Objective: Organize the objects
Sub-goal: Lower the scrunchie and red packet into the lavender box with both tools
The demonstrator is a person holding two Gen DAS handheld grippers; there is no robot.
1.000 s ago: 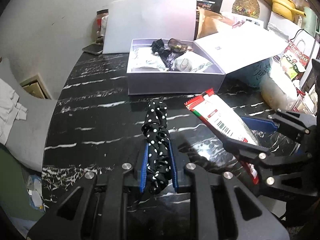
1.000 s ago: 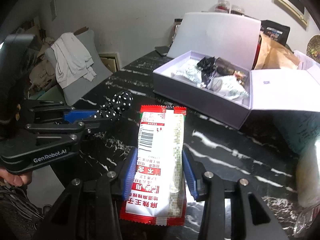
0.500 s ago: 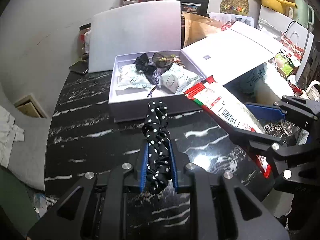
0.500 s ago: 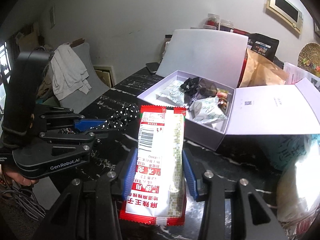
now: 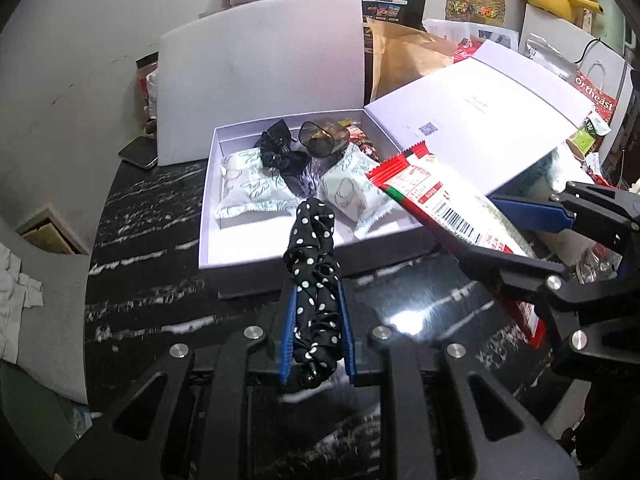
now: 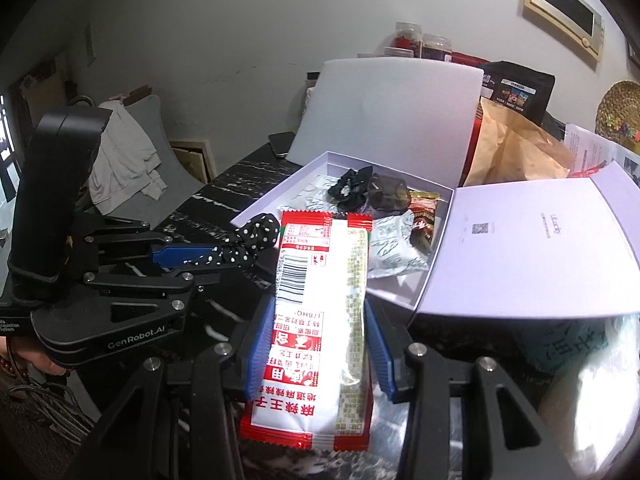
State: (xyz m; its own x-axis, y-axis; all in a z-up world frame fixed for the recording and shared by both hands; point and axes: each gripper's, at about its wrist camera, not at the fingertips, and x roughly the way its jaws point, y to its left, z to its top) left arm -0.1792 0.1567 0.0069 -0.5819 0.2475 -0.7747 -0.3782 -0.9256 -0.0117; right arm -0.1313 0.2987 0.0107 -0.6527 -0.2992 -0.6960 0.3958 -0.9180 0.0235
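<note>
Between the blue pads of the left tool a black polka-dot scrunchie is clamped, its free end sticking up over the near wall of the open white box. Right tool is closed on a red and white snack packet, gripped across its width, barcode side up; packet's far end reaches over the box's near right corner. From the left wrist view the right tool comes in from the right of the box, packet slanting up-left toward the box interior

Box sits on a black marbled worktop. Inside the box: two pale wrapped pastry packs, one at left, one at right, a black scrunchie toward the back, a dark tinted lens-like piece behind it, some red-wrapped sweets at back right. Box lid hinged open to the right of the box, resting tilted on clutter. White foam board stands upright behind the box, a phone flat on the worktop at its left foot. Brown paper bag behind the box at right. A hand holding the left tool's grip shows at the left edge of the right wrist view
</note>
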